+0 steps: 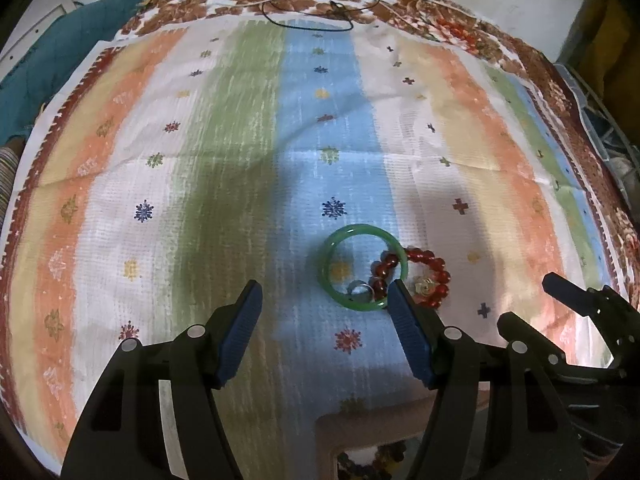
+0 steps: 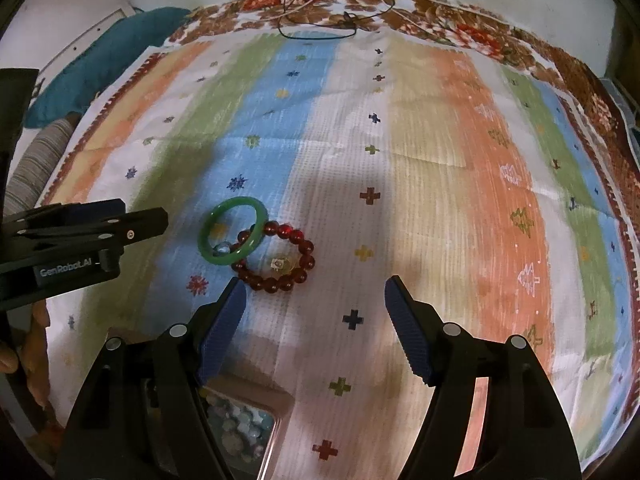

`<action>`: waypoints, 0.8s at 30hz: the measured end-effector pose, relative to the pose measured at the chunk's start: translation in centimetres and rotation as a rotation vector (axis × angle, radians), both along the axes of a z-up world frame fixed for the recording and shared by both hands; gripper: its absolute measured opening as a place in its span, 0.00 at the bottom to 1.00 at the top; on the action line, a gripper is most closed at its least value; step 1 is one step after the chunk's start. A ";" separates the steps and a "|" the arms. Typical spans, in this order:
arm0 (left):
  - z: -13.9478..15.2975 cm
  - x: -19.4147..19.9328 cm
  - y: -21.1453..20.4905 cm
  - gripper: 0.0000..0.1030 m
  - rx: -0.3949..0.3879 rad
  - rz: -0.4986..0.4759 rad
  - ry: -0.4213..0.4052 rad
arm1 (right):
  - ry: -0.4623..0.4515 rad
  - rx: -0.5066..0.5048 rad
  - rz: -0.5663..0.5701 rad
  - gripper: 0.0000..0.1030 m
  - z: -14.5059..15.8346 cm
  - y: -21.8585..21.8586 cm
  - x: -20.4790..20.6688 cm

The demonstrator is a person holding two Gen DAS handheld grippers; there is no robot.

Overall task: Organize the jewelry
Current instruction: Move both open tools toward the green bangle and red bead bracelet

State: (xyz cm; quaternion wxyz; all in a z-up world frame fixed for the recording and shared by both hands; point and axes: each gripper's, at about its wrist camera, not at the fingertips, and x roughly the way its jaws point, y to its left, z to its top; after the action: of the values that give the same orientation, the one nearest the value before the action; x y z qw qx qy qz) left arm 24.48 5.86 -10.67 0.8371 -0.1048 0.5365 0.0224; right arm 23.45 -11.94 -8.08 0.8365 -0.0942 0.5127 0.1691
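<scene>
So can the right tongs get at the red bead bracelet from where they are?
Probably yes: the right tongs stand open just short of the red bead bracelet, nothing between; the green bangle overlaps its far edge.

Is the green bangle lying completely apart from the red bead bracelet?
No, the green bangle overlaps the red bead bracelet, its rim crossing over the beads on the striped cloth.

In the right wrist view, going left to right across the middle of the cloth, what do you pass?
Left claw → green bangle → red bead bracelet → bare striped cloth.
</scene>
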 end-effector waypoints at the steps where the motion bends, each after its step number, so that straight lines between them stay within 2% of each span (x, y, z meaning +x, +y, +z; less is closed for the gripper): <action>1: -0.2 0.1 0.1 0.63 -0.006 0.003 0.004 | -0.005 -0.004 -0.004 0.70 -0.1 0.0 0.1; 14: -2.2 2.0 0.6 0.63 -0.021 -0.014 0.049 | 0.038 -0.012 -0.020 0.70 -2.2 0.4 2.2; 24: -3.9 3.6 0.0 0.63 0.004 -0.055 0.086 | 0.065 -0.026 -0.030 0.70 -4.0 0.7 3.7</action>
State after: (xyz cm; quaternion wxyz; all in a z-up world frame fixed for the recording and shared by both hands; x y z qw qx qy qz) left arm 28.10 5.88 -14.56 0.8137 -0.0875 0.5746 0.0050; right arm 27.12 -11.21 -12.04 0.8206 -0.0917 0.5430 0.1528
